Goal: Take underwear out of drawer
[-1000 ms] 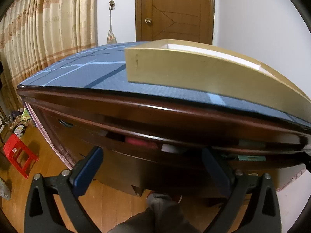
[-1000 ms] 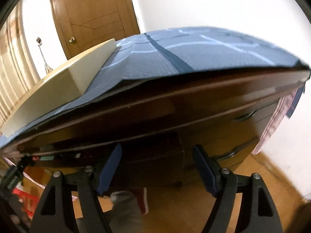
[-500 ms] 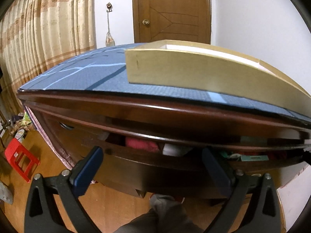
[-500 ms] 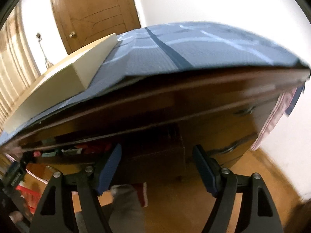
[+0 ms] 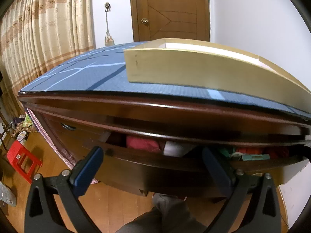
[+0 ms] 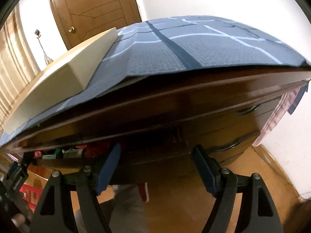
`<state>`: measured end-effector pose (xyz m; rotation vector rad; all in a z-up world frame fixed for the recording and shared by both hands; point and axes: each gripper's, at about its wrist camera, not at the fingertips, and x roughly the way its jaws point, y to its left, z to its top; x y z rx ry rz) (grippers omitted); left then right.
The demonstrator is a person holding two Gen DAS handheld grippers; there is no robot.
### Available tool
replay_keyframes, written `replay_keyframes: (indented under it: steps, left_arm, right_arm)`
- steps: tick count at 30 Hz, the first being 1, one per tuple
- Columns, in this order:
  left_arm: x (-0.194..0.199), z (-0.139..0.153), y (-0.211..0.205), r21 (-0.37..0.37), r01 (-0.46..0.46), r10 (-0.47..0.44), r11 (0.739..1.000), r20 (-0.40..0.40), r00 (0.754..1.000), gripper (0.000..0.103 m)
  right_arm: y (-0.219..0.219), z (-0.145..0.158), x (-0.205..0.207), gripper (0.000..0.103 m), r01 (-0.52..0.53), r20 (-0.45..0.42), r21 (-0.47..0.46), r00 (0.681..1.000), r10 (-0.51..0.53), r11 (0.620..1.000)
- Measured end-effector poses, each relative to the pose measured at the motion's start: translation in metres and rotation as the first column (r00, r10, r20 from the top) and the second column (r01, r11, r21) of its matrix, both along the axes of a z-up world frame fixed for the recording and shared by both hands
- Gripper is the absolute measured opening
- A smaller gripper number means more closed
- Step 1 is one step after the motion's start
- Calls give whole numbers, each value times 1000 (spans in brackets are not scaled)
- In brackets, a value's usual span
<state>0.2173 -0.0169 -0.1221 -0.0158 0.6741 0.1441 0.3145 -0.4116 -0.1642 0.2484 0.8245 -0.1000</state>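
Observation:
A dark wooden drawer (image 5: pixel 155 165) under the dresser top stands partly pulled out. Folded clothes show in the gap: a red piece (image 5: pixel 141 142), a white piece (image 5: pixel 175 148) and further red and green items (image 5: pixel 250 151) to the right. My left gripper (image 5: pixel 153 167) is open and empty, just in front of the drawer front. In the right wrist view the drawer (image 6: pixel 151 161) shows red and green clothes (image 6: pixel 93 149) at its left. My right gripper (image 6: pixel 155 169) is open and empty, close before the drawer front.
A blue patterned mat (image 5: pixel 81 75) covers the dresser top, with a shallow pale wooden box (image 5: pixel 204 71) on it. A red stool (image 5: pixel 23 159) stands on the wooden floor at left. Curtains (image 5: pixel 42 35) and a door (image 5: pixel 171 9) lie behind. Metal handles (image 6: pixel 246 110) show at right.
The drawer has slid further out, and more of the clothes inside show. Both grippers have risen slightly and stay open.

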Motion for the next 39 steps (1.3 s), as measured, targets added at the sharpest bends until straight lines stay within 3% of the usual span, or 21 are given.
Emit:
replay_keyframes:
  steps: [9,13,17,23,29,39]
  left_arm:
    - [-1,1,-2,20,19,-19,1000,-11,1000,103]
    - [4,3,-5,32,17,-16,999,-28,999,103]
    - [8,3,-7,45,25,-23,999,-45,999,103]
    - [6,-1,-5,18,17,-16,1000,-57,998,103]
    - [-5,-1,-5,22,40,-39,999,-49,998,103]
    - [-20,2,-3,23,67,-65,998,-53,996,103]
  right_arm:
    - [-1,2,-3,77,2,-19,2,1000,-2,1000]
    - [-6,0,4,78,29,-33,59,999,-27,998]
    - [-6,-5,9,83,37,-40,53,999,-35,998]
    - [-11,-10,13,84,32,-93,93,995,-24,995]
    - [-1,-7,-2,84,61,-49,26,997,-59,998]
    - [3,-9,-36,84,101,14,25,995,-102,995]
